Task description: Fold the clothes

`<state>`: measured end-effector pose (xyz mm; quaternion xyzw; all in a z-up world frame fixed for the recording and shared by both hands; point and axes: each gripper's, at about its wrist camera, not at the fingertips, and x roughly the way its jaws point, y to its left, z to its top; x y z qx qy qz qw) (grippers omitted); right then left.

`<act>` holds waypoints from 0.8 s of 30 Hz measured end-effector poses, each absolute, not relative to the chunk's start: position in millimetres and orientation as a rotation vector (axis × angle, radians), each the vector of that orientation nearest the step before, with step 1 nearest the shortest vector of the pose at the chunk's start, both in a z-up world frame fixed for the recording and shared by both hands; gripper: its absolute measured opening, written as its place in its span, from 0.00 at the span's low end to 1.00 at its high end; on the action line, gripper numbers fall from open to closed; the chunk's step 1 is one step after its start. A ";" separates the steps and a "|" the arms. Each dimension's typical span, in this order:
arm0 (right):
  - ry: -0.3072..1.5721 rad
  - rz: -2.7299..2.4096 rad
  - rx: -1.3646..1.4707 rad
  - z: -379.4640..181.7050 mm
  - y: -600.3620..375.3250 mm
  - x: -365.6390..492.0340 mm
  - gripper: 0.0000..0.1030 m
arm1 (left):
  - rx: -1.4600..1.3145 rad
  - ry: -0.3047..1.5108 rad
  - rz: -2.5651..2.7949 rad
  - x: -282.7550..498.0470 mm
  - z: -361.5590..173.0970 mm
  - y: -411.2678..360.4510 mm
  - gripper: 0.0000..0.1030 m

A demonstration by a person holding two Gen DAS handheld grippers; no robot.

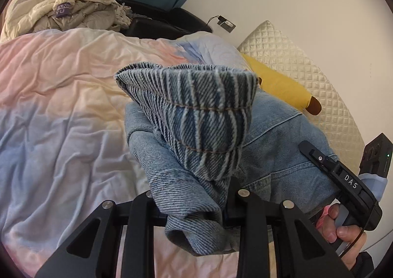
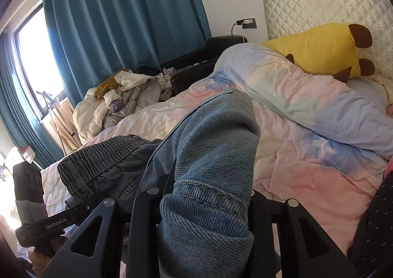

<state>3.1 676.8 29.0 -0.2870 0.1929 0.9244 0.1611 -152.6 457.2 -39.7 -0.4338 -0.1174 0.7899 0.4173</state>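
Light-blue denim jeans point(image 1: 196, 130), bunched, hem turned up, held above pastel duvet point(image 1: 61, 106); elastic waistband visible.

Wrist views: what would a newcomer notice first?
The blue jeans fill the middle of both views, bunched up and clamped in the left tongs and the right tongs above the pastel quilt. Next comes the yellow plush toy against the quilted headboard. A pile of pale clothes sits at the bed's far edge by the teal curtain.
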 end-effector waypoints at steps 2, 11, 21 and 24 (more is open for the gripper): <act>0.572 2.619 -0.821 13.2 692.9 5.4 0.28 | -1.075 -0.260 1.968 -157.2 -50.6 474.9 0.27; 0.731 2.530 -0.799 -70.6 744.3 12.0 0.28 | -0.996 -0.091 1.920 -180.0 -84.1 518.5 0.28; 0.839 2.395 -0.941 -141.2 745.9 21.8 0.32 | -1.189 -0.122 1.826 -205.5 -133.7 508.2 0.36; 0.794 2.362 -0.988 -145.2 742.3 17.0 0.36 | -1.217 -0.104 1.830 -204.9 -143.1 505.2 0.45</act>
